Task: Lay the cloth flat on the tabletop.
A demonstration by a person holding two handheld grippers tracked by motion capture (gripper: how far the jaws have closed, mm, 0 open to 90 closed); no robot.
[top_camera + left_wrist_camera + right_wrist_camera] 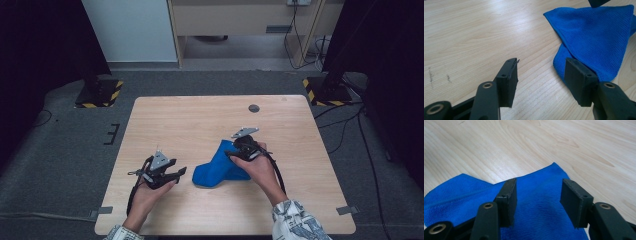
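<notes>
A crumpled blue cloth (217, 167) lies on the wooden table (200, 120), a little right of the middle. My left gripper (181, 173) stands open just left of the cloth's near end. In the left gripper view the cloth (596, 37) spreads ahead and to the right, its edge running behind the right jaw, and the left gripper (540, 78) holds nothing. My right gripper (233, 155) hovers open over the cloth's right part. In the right gripper view the cloth (534, 205) lies under both jaws of the right gripper (537, 200), with nothing pinched between them.
A small dark round grommet (254, 108) sits in the table near its far edge. Bare wood surrounds the cloth on all sides. Beyond the table are grey floor, two stand bases with yellow-black tape (99, 93), and cables at the right.
</notes>
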